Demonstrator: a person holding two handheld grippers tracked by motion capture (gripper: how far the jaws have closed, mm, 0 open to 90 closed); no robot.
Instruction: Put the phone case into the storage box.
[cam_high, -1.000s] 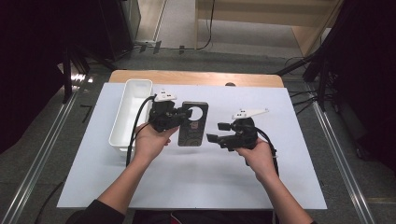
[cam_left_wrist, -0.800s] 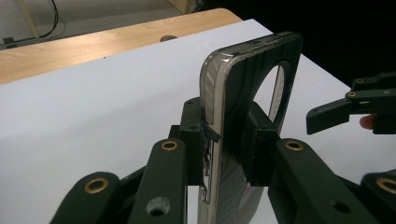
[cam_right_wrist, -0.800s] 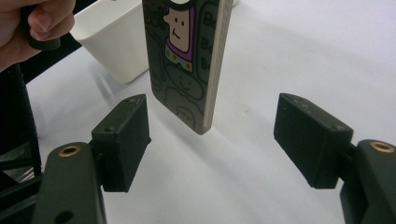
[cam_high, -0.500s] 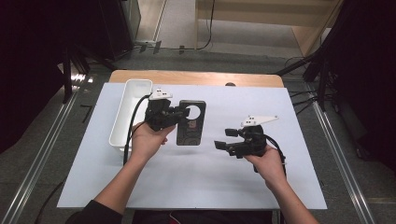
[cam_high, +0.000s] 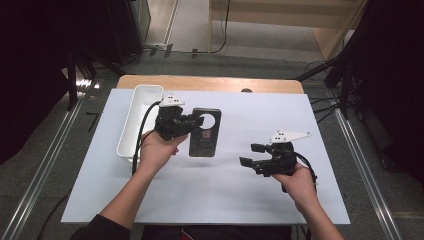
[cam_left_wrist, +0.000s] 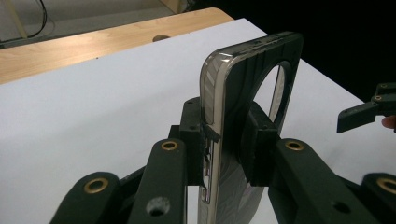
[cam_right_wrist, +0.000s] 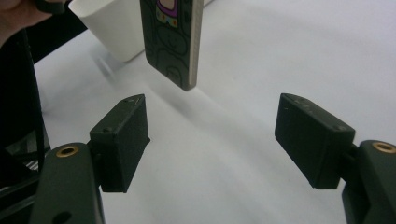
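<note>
A dark phone in a black case with a round cutout (cam_high: 204, 131) hangs just above the white table sheet, held by its edge in my left gripper (cam_high: 192, 122). In the left gripper view the phone (cam_left_wrist: 247, 116) stands on edge, clamped between the two jaws, and my left gripper (cam_left_wrist: 227, 140) is shut on it. My right gripper (cam_high: 248, 155) sits lower right of the phone, apart from it, jaws open. The right gripper view has the phone's lower end (cam_right_wrist: 173, 42) hanging beyond my right gripper (cam_right_wrist: 212, 133), with nothing between the jaws.
A long white tray (cam_high: 137, 117) lies left of the phone, close to the left hand, and its corner (cam_right_wrist: 109, 28) appears in the right gripper view. The white sheet (cam_high: 300, 115) covers a wooden table (cam_high: 210, 84). Dark floor and rails flank both sides.
My right gripper has drawn back toward the lower right, away from the phone. My left gripper has kept hold of the phone and shifted slightly left.
</note>
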